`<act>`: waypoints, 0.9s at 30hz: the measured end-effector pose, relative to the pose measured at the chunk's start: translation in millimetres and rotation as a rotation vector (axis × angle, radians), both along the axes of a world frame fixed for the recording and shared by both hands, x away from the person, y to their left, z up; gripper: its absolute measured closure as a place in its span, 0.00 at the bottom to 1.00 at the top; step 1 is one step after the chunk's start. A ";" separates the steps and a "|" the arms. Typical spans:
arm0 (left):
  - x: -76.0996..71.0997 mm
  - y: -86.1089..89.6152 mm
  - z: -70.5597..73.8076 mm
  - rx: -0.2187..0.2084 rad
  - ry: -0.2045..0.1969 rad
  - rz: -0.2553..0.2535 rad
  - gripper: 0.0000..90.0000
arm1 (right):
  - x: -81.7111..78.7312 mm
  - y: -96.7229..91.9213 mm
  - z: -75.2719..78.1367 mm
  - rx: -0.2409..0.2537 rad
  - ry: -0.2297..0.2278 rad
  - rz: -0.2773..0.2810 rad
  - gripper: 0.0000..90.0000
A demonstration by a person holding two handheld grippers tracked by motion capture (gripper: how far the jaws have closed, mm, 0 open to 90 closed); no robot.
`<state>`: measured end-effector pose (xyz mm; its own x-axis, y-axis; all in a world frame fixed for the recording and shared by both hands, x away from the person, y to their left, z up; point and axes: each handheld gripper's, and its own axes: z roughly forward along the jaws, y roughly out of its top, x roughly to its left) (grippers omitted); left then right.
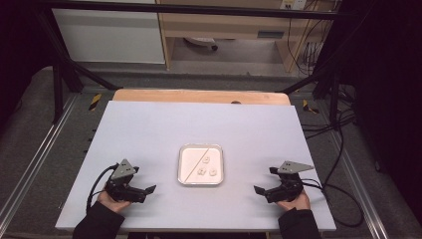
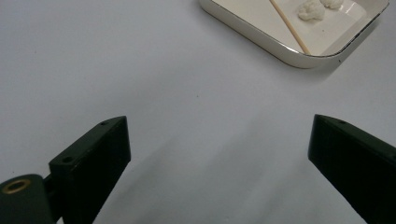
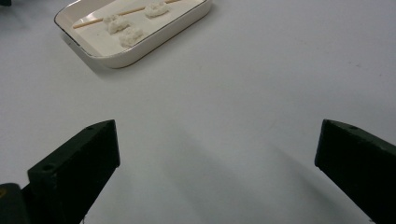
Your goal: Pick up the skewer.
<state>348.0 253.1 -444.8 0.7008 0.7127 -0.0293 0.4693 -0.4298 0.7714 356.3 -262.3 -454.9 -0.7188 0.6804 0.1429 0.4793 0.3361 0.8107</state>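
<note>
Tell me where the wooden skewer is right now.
The wooden skewer lies slantwise in the white tray at the table's middle, left of the three white lumps, between both claws.

Dim room, bright tabletop, soft shadows, slight blur.

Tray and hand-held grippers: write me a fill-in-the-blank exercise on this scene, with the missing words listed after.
1. The white tray holds ____ small white lumps.
2. A thin wooden ____ lies slantwise across the tray.
3. The jaws of the left hand-held gripper and the right hand-held gripper stand ____, with nothing between them.
4. The tray sits on the table ____ the two hand-held grippers.

Missing words: three; stick; open; between
</note>
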 end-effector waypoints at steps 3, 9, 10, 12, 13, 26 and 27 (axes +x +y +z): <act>0.2 -3.3 0.9 0.004 -0.001 -0.003 0.06 | 0.2 -0.1 0.1 -0.002 0.001 -0.002 0.01; 0.2 -8.9 5.5 -0.003 -0.014 -0.004 0.06 | 0.2 0.2 -0.2 -0.004 0.004 0.000 0.01; 0.6 -9.7 6.2 -0.002 -0.012 -0.004 0.06 | 0.2 0.2 -0.2 -0.005 0.003 0.000 0.01; 1.4 -11.7 7.4 0.002 -0.010 -0.003 0.06 | 0.1 0.3 -0.3 -0.006 0.004 -0.001 0.01; 1.9 -12.8 8.0 0.004 -0.006 -0.004 0.06 | 0.3 0.2 -0.3 -0.008 0.004 -0.001 0.01; 7.1 -35.7 18.5 0.056 0.005 -0.006 0.06 | 0.3 0.3 -0.2 -0.010 0.005 -0.001 0.01; 7.7 -37.9 19.2 0.059 0.004 -0.005 0.06 | 0.3 0.3 -0.2 -0.010 0.004 0.000 0.01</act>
<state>355.7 215.1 -425.7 0.7045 0.7096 0.0103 0.4698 -0.4772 0.7427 356.7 -262.0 -455.1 -0.7185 0.6815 0.1390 0.4825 0.3445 0.8053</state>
